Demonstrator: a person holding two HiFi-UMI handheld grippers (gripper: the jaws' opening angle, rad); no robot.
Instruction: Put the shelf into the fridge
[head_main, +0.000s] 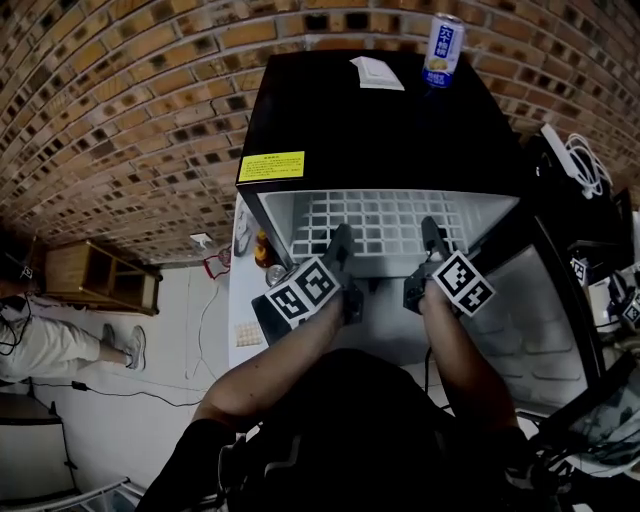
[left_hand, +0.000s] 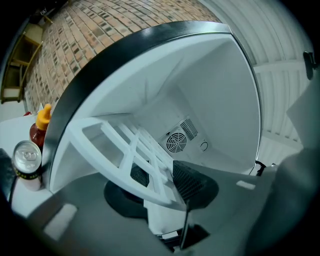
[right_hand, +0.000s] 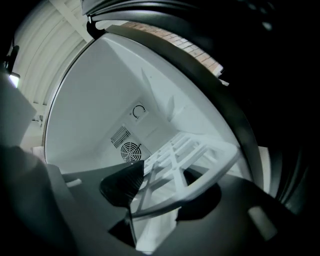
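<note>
Shelf (head_main: 385, 222) partly inside fridge (head_main: 380, 130), held level.
Left gripper (head_main: 340, 243) and right gripper (head_main: 432, 238) each clamp its front rim; side edges sit close to cavity walls, open room behind.

Blue-and-white drink can (head_main: 442, 48) is standing upright beside a flat white paper card (head_main: 377, 72), near the brown brick wall (head_main: 130, 110). Red sauce bottle with yellow cap (left_hand: 40, 125) and silver metal can (left_hand: 27, 162) are standing together on a white bench (left_hand: 15, 131). Wooden slatted rack (head_main: 95, 277) is sitting far left, with a person's light-trousered legs (head_main: 50, 345) showing beside it. White cables (head_main: 585, 160) are lying coiled at right.
</note>
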